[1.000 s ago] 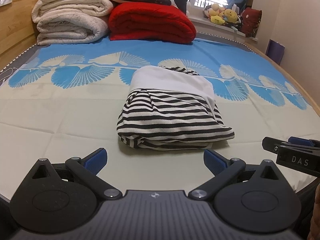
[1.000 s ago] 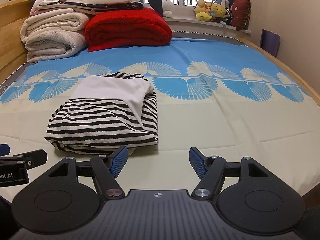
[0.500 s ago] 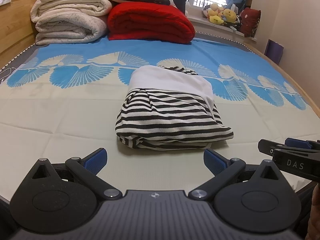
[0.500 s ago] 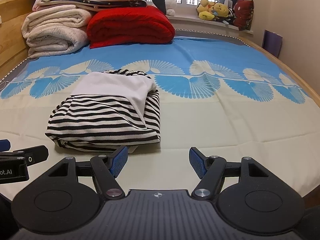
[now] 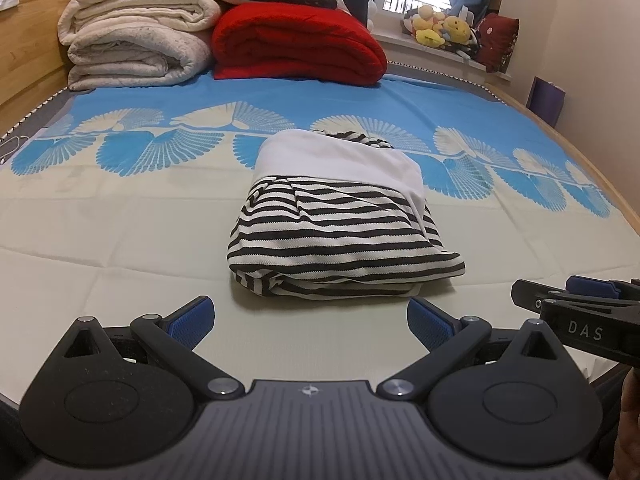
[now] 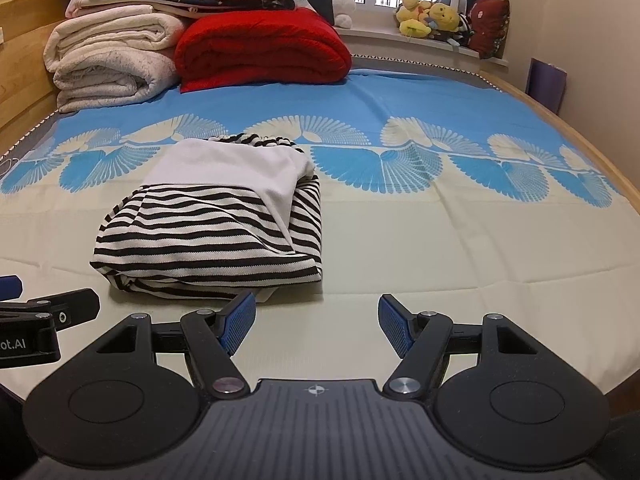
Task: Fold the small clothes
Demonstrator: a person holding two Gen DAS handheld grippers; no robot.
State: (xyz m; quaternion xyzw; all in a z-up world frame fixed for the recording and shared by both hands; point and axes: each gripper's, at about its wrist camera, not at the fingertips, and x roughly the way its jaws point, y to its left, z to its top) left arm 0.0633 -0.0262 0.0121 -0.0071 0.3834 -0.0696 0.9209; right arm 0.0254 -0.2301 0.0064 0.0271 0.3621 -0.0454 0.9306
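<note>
A small garment with black and white stripes and a white part [image 5: 340,224] lies folded into a compact bundle on the bed sheet [image 5: 120,240]. In the right wrist view the garment [image 6: 216,224] sits left of centre. My left gripper [image 5: 310,318] is open and empty, just in front of the bundle's near edge. My right gripper [image 6: 318,320] is open and empty, at the bundle's near right corner; its left fingertip [image 6: 240,316] is close to the cloth. Each gripper shows at the edge of the other's view.
Folded cream quilts [image 5: 136,48] and a red blanket [image 5: 296,44] are stacked at the head of the bed. Plush toys [image 6: 432,16] sit on the window sill. A wooden bed rail [image 6: 592,152] runs along the right side.
Both views have shifted slightly; the garment looks a little nearer in the left wrist view. The garment's shape is unchanged and both grippers stay open.
</note>
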